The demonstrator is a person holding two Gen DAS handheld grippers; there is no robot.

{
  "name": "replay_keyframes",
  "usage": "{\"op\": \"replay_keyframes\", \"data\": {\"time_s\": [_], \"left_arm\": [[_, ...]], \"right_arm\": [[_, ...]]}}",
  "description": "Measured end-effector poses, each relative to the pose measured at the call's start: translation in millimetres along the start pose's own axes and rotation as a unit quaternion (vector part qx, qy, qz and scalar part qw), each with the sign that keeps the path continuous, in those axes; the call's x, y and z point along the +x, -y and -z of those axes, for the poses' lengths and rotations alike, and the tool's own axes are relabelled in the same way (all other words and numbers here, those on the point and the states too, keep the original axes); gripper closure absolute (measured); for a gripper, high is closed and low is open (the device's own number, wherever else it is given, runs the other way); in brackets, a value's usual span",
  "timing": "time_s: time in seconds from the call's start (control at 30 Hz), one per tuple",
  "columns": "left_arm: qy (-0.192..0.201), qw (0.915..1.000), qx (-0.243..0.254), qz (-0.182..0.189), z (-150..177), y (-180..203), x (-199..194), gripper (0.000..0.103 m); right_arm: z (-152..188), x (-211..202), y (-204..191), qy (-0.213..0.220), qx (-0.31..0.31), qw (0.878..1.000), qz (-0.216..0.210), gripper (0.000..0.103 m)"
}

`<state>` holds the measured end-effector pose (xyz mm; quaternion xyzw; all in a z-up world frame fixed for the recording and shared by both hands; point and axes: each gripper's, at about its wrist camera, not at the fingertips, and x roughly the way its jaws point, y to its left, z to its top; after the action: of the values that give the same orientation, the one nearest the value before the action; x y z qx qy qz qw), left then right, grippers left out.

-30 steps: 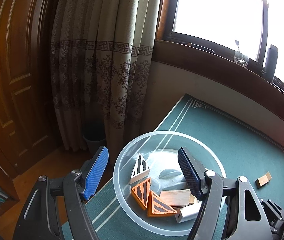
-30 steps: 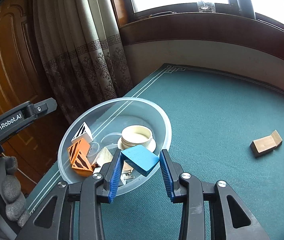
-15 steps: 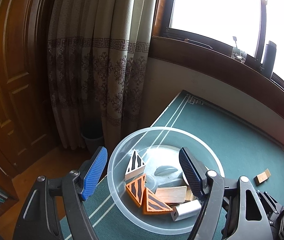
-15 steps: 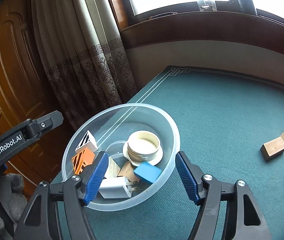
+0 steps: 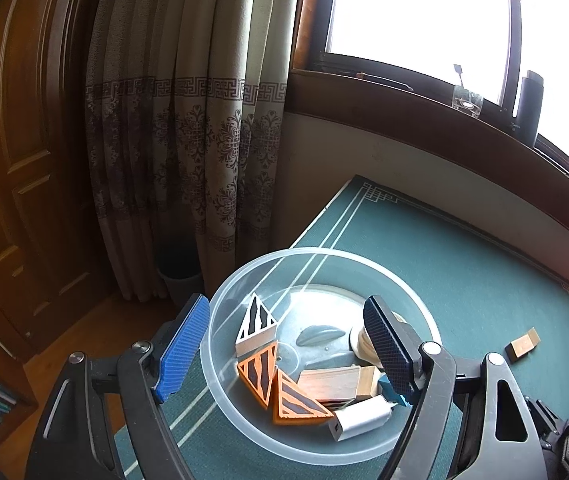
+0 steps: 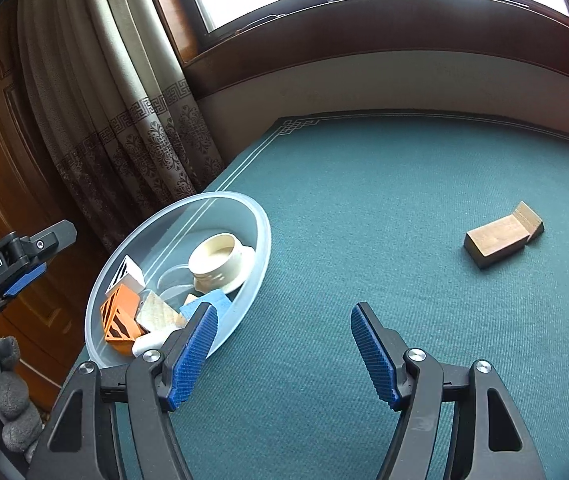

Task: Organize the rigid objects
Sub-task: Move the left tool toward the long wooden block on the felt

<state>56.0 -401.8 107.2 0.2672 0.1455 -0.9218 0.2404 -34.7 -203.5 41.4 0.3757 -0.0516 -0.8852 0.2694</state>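
My right gripper hangs released, empty, low in frame.
Wooden block lies upper right; clear bowl sits left; left gripper spread wide.

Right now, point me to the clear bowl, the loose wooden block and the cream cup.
clear bowl [image 6: 262, 236]: right wrist view, far rim.
wooden block [image 6: 498, 238]: right wrist view, top face.
cream cup [image 6: 220, 258]: right wrist view, inside, near wall.

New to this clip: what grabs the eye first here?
The clear plastic bowl at the green table's left edge, packed with orange striped wedges, a cream cup and blocks. Next, a lone wooden block lies far right, beyond the open right tool.
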Motion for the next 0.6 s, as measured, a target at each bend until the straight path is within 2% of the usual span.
{"op": "replay_keyframes", "data": {"time_s": [0.6], "left_arm": [[-0.006, 0.9992, 0.035, 0.016, 12, 26, 0, 0.023]], "right_arm": [[9, -14, 41, 0.003, 0.046, 0.998, 0.042, 0.030]]}}
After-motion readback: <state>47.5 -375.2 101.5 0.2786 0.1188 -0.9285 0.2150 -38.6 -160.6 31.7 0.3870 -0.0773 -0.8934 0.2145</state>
